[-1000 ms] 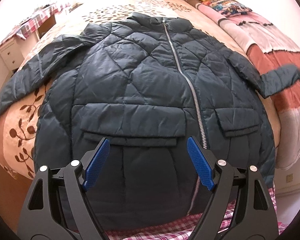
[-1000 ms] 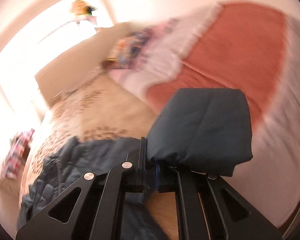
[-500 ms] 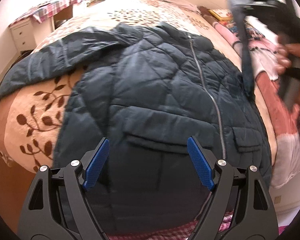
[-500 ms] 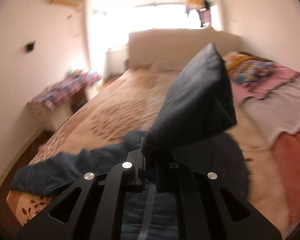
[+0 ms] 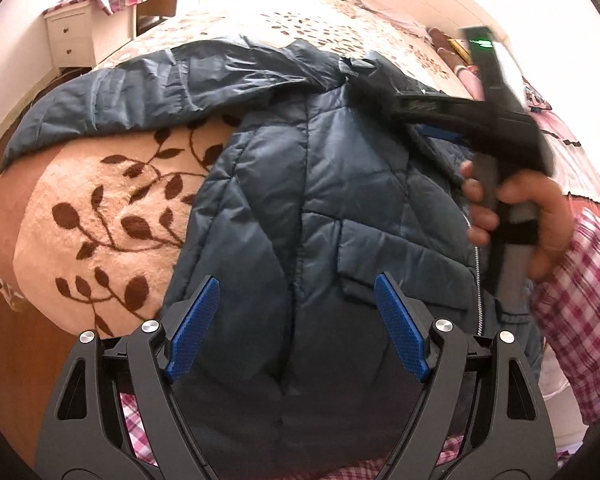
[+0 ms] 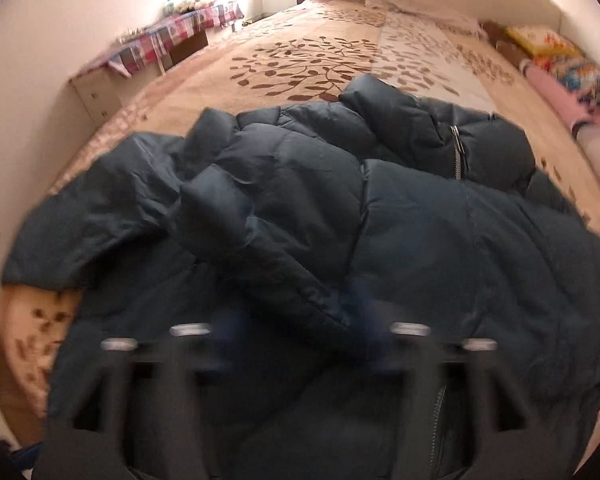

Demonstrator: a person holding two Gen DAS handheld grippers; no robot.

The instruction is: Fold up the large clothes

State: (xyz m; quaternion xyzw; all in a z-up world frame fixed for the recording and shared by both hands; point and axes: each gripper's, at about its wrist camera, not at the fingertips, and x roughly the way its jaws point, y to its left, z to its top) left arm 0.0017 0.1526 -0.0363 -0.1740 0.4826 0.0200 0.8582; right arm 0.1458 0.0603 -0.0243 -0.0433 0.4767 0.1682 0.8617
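Observation:
A dark blue quilted jacket point(image 5: 320, 200) lies zipper-up on the bed. One sleeve point(image 5: 140, 92) stretches out to the left. The other sleeve point(image 6: 268, 232) lies folded across the jacket's point(image 6: 440, 248) chest. My right gripper point(image 6: 300, 332) is blurred and its jaws are opening; that sleeve's cuff lies between them, and the pads stand clear of it. In the left wrist view a hand point(image 5: 540, 216) holds the right gripper point(image 5: 380, 96) over the jacket's upper right. My left gripper point(image 5: 296, 324) hangs open above the jacket's lower left part, holding nothing.
A beige blanket with a brown leaf pattern point(image 5: 112, 208) covers the bed. A white nightstand point(image 5: 70, 36) and a table under a checked cloth point(image 6: 172, 40) stand left of it. Pink bedding and colourful pillows point(image 6: 560, 52) lie along the right. A checked sleeve point(image 5: 580, 280) is near.
The right gripper swung the sleeve it held from the right side over the jacket's front, came down and opened. The left gripper slid left along the jacket's lower part.

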